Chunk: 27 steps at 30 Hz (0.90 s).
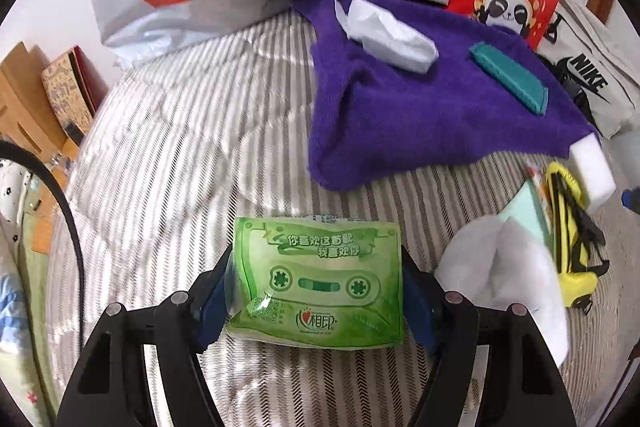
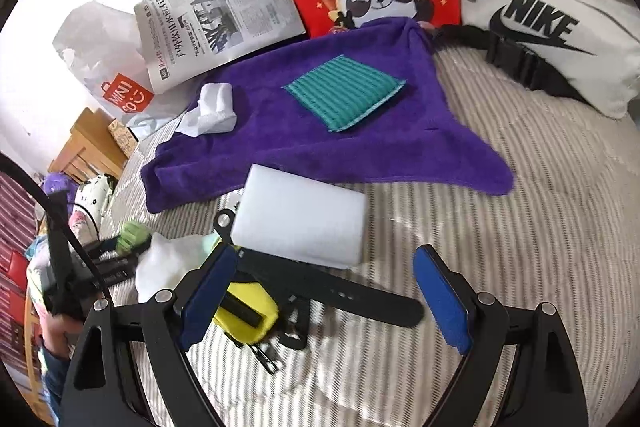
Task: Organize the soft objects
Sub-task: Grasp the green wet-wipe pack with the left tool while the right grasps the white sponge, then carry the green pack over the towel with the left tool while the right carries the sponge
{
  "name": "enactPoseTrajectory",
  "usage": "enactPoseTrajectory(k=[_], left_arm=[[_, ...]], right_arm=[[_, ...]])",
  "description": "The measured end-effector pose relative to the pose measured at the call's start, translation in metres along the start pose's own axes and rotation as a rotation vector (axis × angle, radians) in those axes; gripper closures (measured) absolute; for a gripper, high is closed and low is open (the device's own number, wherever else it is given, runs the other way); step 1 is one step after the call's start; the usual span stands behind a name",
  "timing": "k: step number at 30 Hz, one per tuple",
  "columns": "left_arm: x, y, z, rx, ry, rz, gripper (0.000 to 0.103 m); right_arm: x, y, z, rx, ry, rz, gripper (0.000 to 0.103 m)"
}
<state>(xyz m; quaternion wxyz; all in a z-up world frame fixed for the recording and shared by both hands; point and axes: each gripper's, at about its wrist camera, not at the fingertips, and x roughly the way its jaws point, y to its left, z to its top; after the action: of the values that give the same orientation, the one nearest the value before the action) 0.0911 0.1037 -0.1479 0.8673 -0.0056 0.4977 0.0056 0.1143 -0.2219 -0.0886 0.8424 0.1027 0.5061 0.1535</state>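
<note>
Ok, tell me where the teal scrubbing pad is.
The teal scrubbing pad lies on the purple towel, centre of the right wrist view, right of the crumpled tissue.

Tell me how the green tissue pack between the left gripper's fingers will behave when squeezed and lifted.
The green tissue pack will probably give under the pads: it looks puffy, and its wrapper is wrinkled. The glossy film may slip. It likely lifts easily, being a small paper-filled pack. The left gripper straddles it, jaws close against its sides.
</note>
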Motion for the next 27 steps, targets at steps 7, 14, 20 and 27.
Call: enactPoseTrajectory(k=[7,14,20,27], left_arm=[[-0.003,0.002,-0.001,0.01,-0.027,-0.006,0.031],[-0.006,0.003,-0.003,0.007,-0.055,-0.008,0.03],[-0.006,0.003,-0.002,0.01,-0.06,-0.012,0.031],[-0.008,0.004,-0.003,0.012,-0.05,-0.018,0.031]], right_arm=[[0.021,-0.001,0.011,0.127,0.037,0.071,0.013],[0.06,-0.003,0.014,0.216,0.117,0.098,0.013],[0.055,0.006,0.014,0.175,0.037,0.125,0.021],[0.03,0.008,0.016,0.117,-0.012,0.088,0.021]])
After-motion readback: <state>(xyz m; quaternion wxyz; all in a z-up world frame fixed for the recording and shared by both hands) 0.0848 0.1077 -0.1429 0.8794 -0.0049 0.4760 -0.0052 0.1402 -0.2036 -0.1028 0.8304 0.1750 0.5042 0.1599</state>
